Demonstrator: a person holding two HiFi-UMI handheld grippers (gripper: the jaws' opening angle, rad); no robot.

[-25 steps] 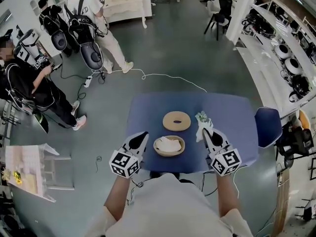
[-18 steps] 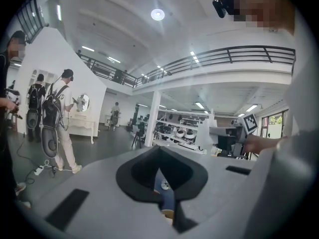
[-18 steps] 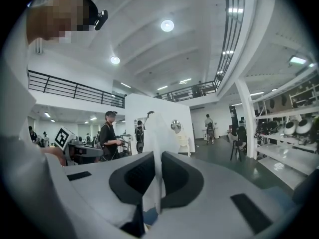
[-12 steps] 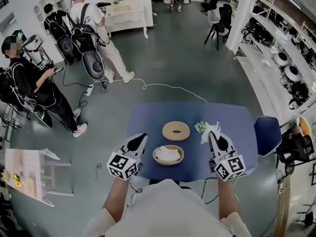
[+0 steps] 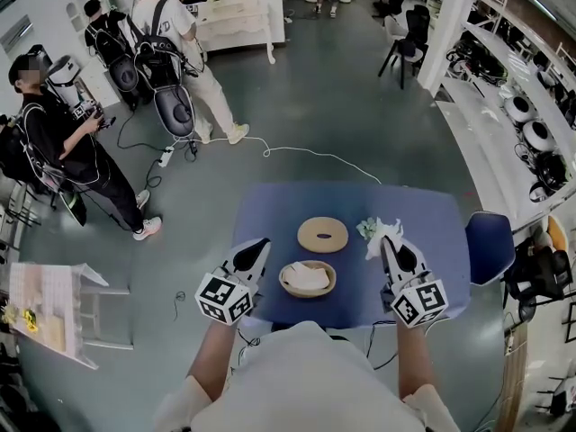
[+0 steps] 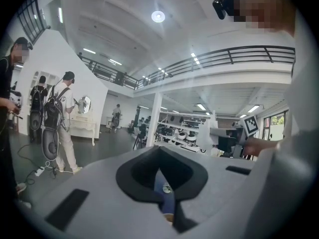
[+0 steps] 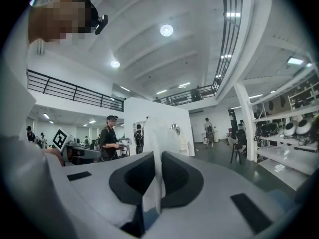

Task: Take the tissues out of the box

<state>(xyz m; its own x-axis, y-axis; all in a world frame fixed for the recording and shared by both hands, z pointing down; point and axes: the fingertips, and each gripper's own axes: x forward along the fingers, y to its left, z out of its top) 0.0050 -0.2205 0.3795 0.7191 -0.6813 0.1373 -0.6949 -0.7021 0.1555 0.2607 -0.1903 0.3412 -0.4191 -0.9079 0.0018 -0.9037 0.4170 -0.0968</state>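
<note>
Head view: right gripper (image 5: 389, 242) clamped on white tissue (image 5: 379, 233), 2 o'clock from box (image 5: 308, 279) on table (image 5: 270, 212); left gripper (image 5: 259, 247) closed, empty.

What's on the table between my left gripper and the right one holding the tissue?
The open round box, with tissues inside, sits between the left gripper and the right gripper. The head view shows it.

Both bare forearms reach forward from the body, the left arm (image 5: 213, 356) and the right arm (image 5: 410, 360) roughly parallel. The left gripper (image 5: 259, 246) points ahead and slightly inward, jaws together with nothing between them. The right gripper (image 5: 389, 244) points ahead, jaws pinched on a white tissue (image 5: 382, 233) that stands up past their tips
</note>
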